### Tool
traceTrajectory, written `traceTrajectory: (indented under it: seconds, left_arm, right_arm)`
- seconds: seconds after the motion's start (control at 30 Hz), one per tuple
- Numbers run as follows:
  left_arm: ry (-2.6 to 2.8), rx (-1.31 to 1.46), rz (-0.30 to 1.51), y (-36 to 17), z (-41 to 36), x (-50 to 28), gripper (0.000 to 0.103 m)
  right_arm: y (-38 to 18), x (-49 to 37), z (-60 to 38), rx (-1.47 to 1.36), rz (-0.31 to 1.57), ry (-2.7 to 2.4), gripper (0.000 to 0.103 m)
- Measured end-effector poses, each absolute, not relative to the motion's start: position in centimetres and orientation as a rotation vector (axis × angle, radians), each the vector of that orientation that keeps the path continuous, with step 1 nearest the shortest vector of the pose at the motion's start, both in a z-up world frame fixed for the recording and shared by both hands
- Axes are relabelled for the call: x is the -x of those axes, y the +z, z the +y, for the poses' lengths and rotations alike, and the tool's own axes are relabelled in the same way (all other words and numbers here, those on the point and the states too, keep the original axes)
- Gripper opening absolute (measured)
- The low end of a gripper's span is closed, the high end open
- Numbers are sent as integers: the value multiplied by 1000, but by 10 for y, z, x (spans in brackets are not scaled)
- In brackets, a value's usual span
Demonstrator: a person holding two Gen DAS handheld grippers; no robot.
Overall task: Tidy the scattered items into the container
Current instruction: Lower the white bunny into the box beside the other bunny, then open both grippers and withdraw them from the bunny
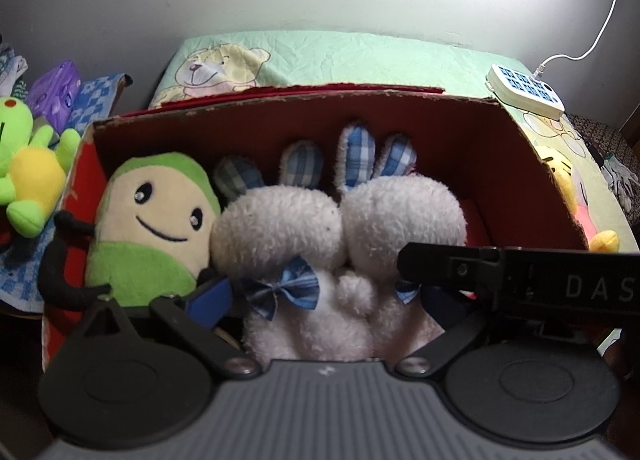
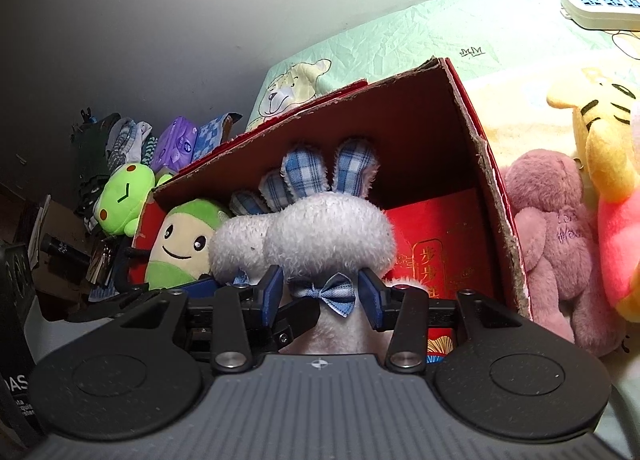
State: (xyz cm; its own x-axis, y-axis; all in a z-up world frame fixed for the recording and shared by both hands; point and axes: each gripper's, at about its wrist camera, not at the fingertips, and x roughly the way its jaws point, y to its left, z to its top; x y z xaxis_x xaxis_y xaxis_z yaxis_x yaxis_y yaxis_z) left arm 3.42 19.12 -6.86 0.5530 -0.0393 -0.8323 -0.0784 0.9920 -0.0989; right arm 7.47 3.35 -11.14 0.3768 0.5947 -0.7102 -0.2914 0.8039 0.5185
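Rabbits, two fluffy white plush ones (image 1: 280,228) (image 2: 332,228) with blue checked ears and bows, stand inside the red-lined cardboard box (image 1: 532,164). Beside them leans a green smiling plush (image 1: 156,220). Left hand-held gripper (image 1: 320,296) spreads wide around them; right hand-held gripper (image 2: 320,294) clamps one rabbit's neck. Outside the box, crinkled mint bedsheet (image 2: 400,36) reaches a pale wall.
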Motion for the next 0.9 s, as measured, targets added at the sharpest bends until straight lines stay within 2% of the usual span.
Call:
traceTrajectory:
  seconds: [0.9]
  left_arm:
    - [67,84,1000,-69,178,-33,103]
  right_arm:
    - [-102,-63,33,-269,1014,550,47]
